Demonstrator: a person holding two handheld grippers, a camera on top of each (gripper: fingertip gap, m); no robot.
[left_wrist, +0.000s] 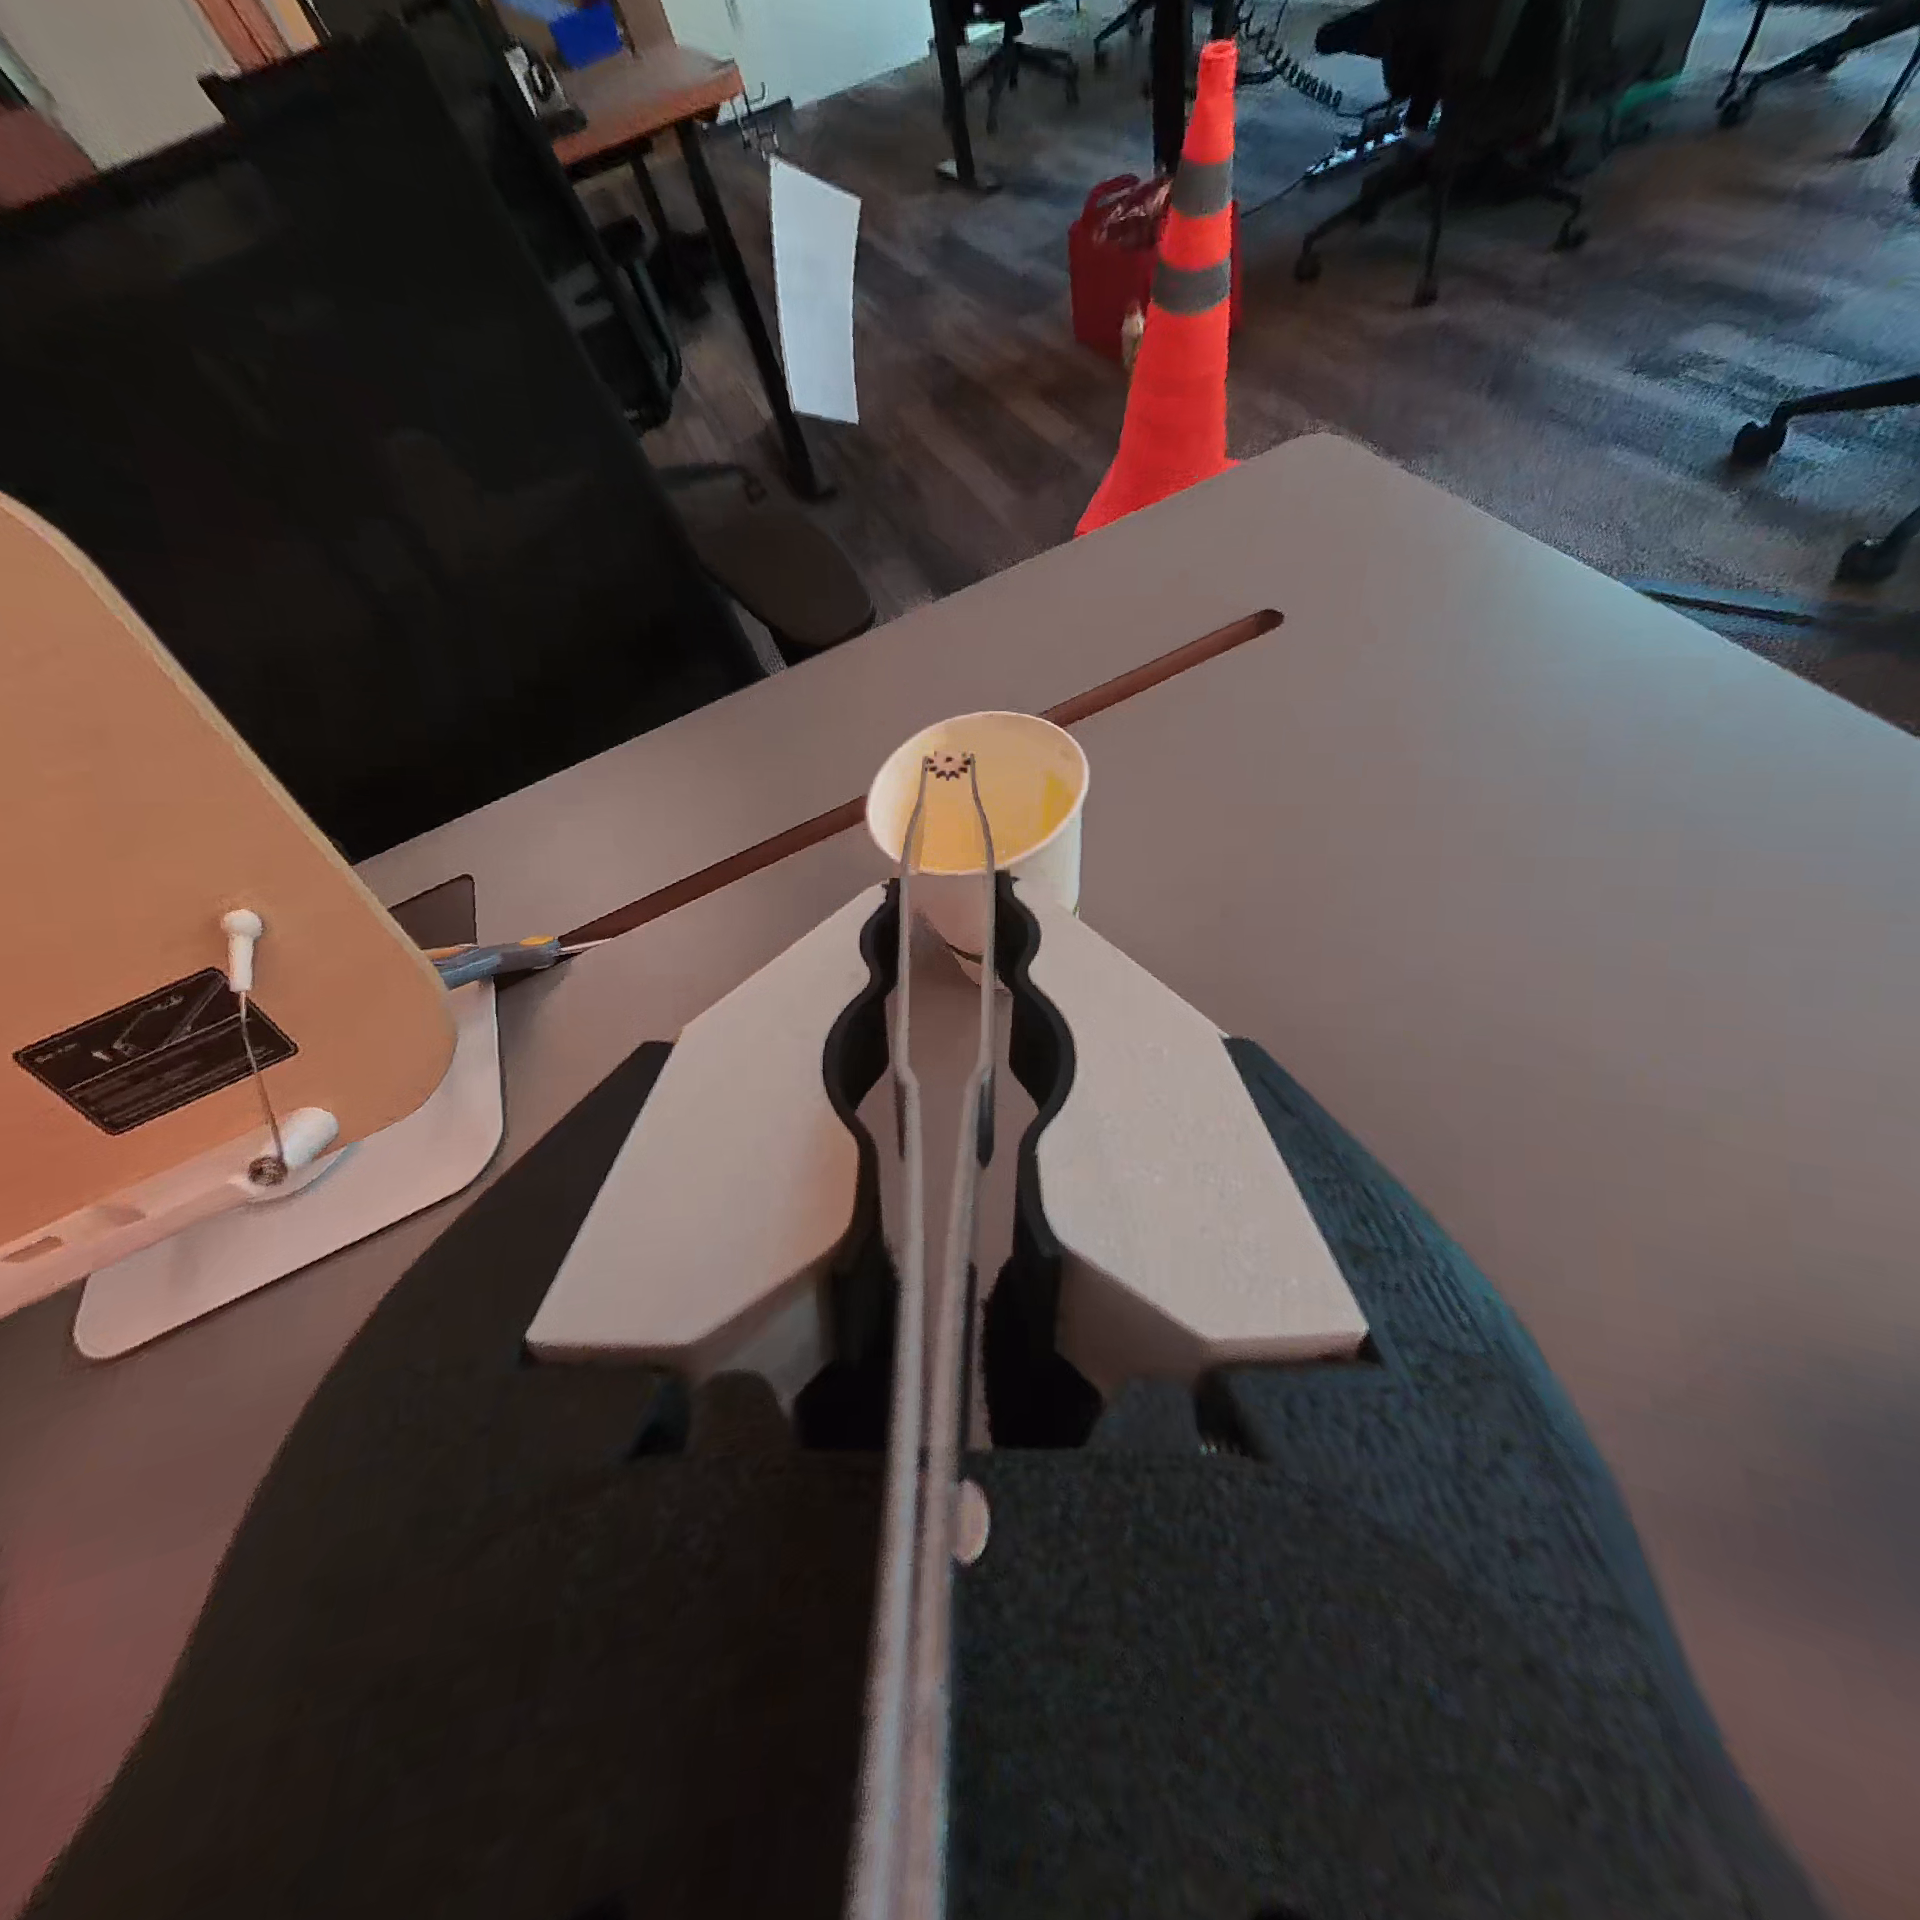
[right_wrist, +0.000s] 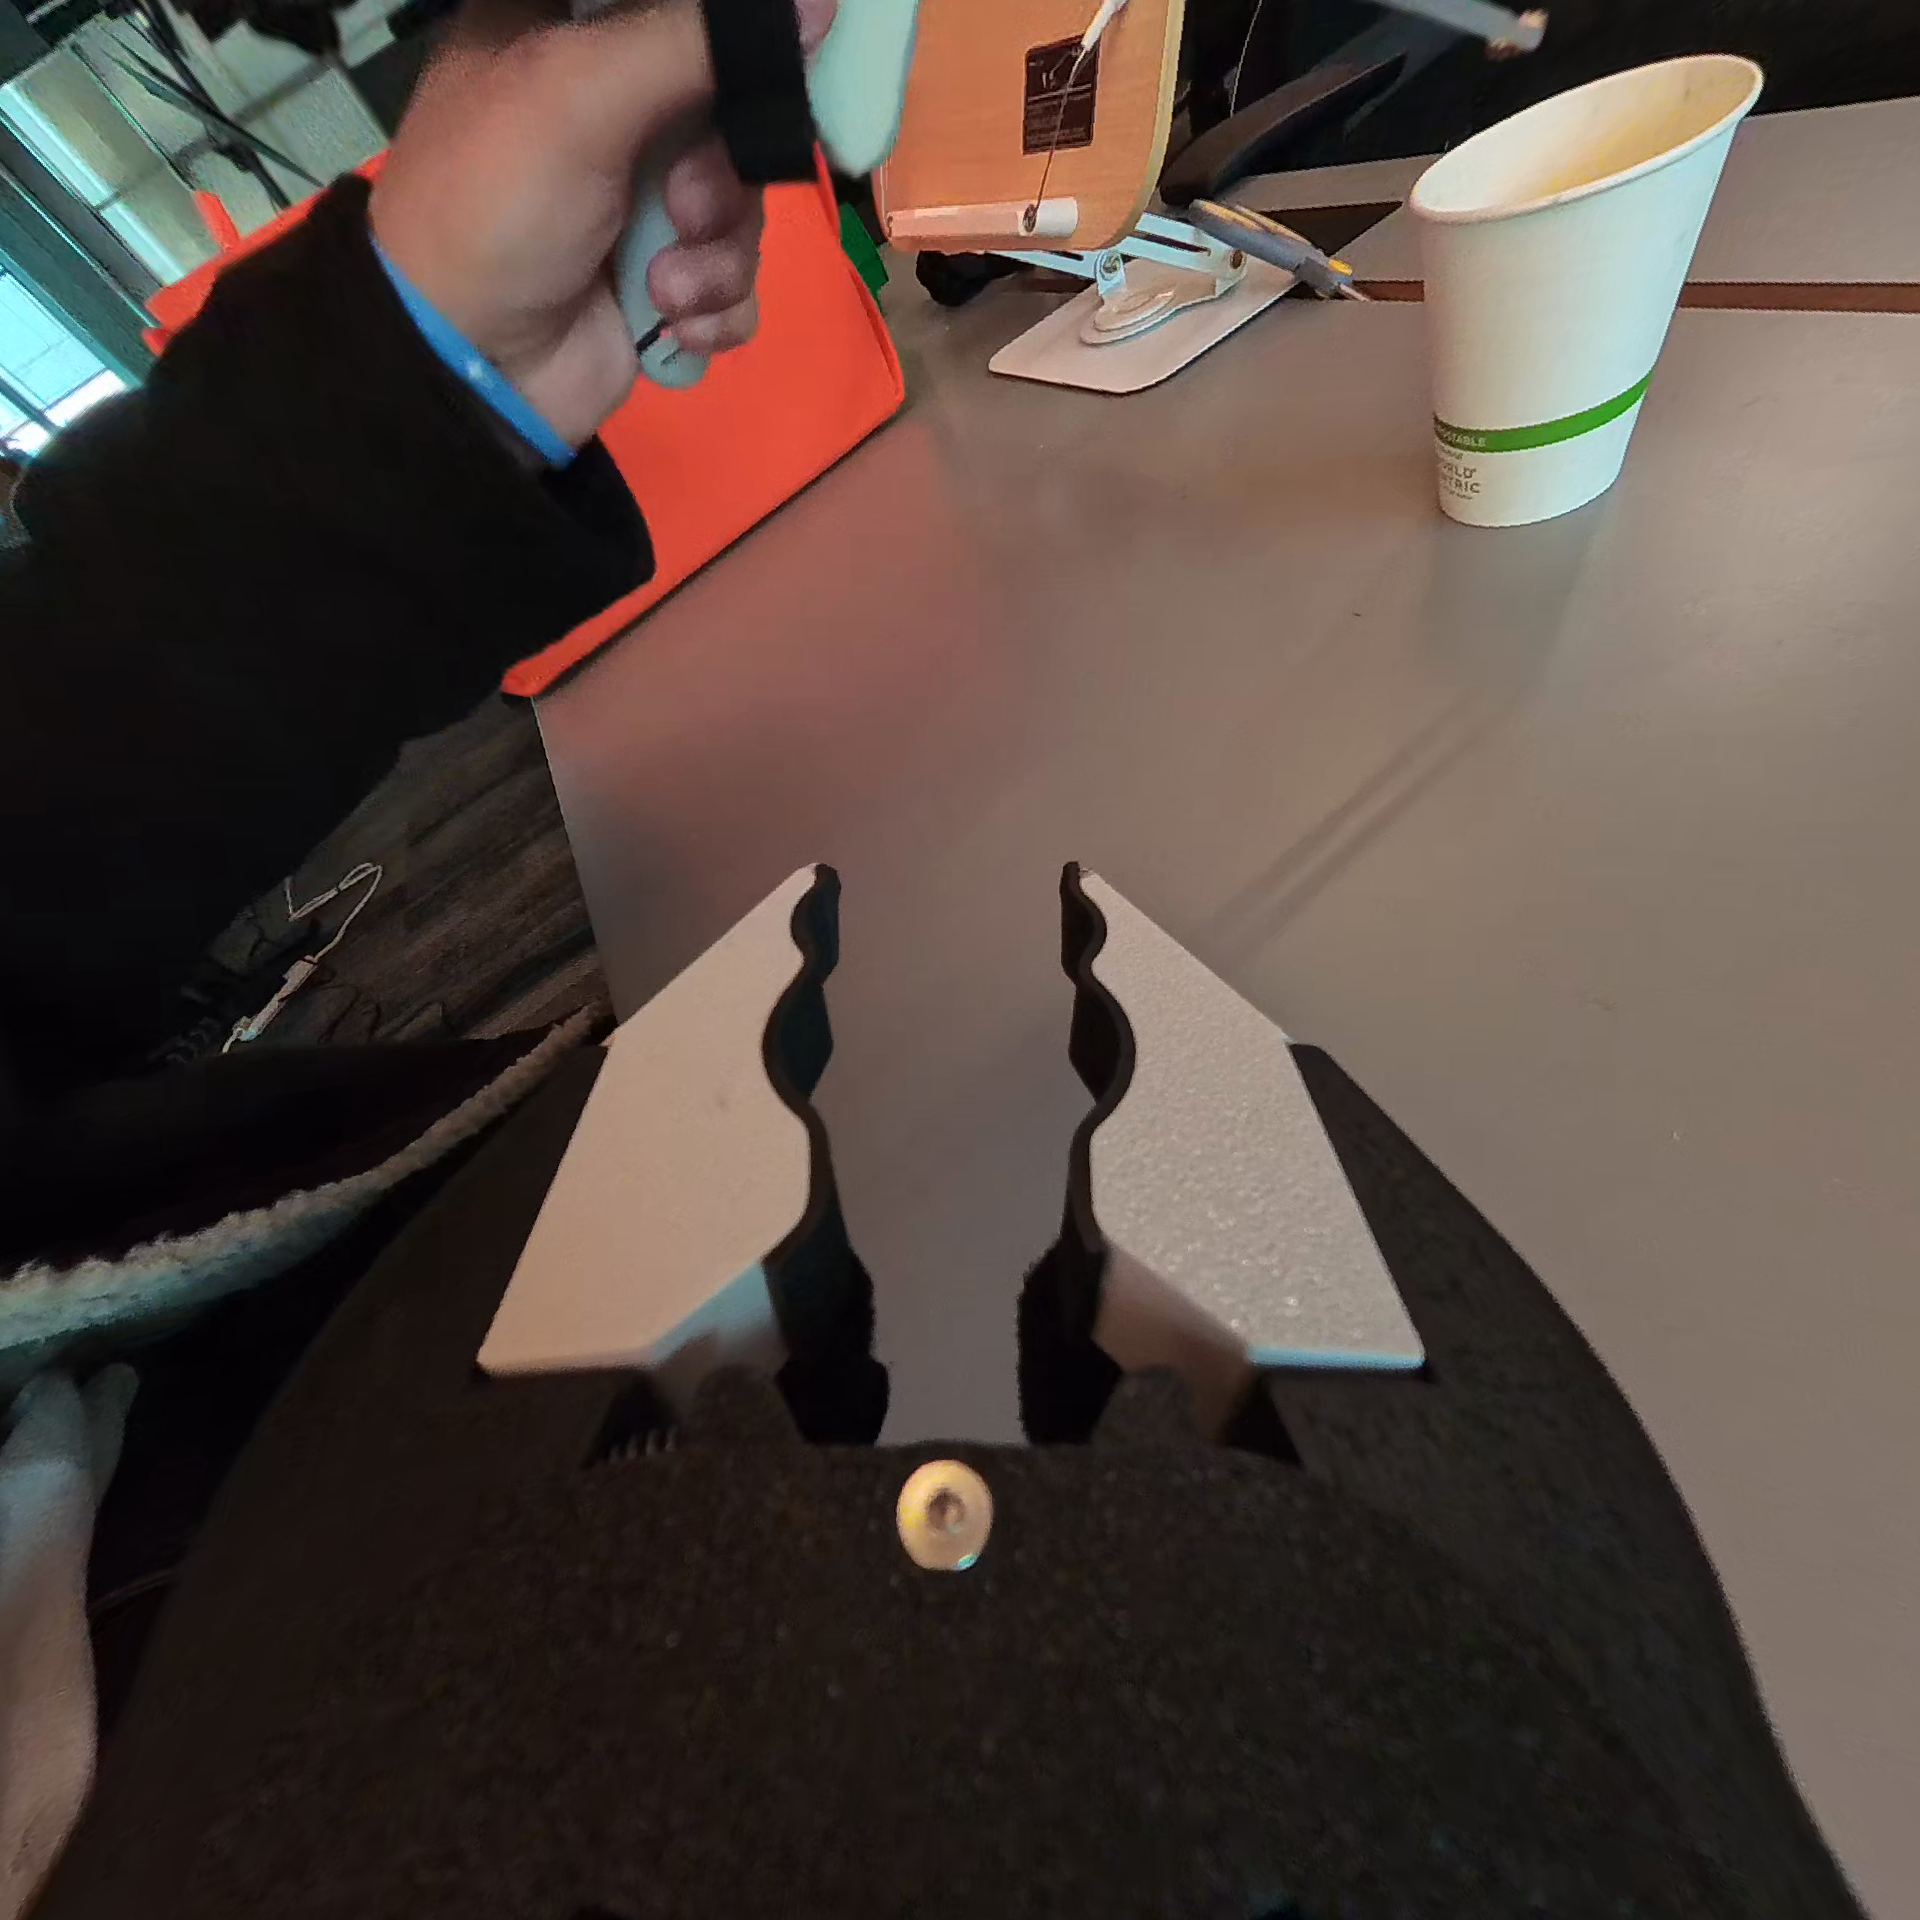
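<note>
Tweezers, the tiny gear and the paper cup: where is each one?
tweezers (left_wrist: 940, 1039), left wrist view, on the two metal arms between the gripper fingers.
tiny gear (left_wrist: 948, 767), left wrist view, at the tweezer tips.
paper cup (right_wrist: 1548, 312), right wrist view, on its white side wall.

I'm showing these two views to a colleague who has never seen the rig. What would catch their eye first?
Probably the long metal tweezers clamped in the left gripper, their tips pinching a tiny black gear above the mouth of a white paper cup on the grey table. Next, the orange traffic cone on the floor beyond the table's far edge. In the right wrist view, the right gripper hangs open and empty over bare tabletop.
</note>
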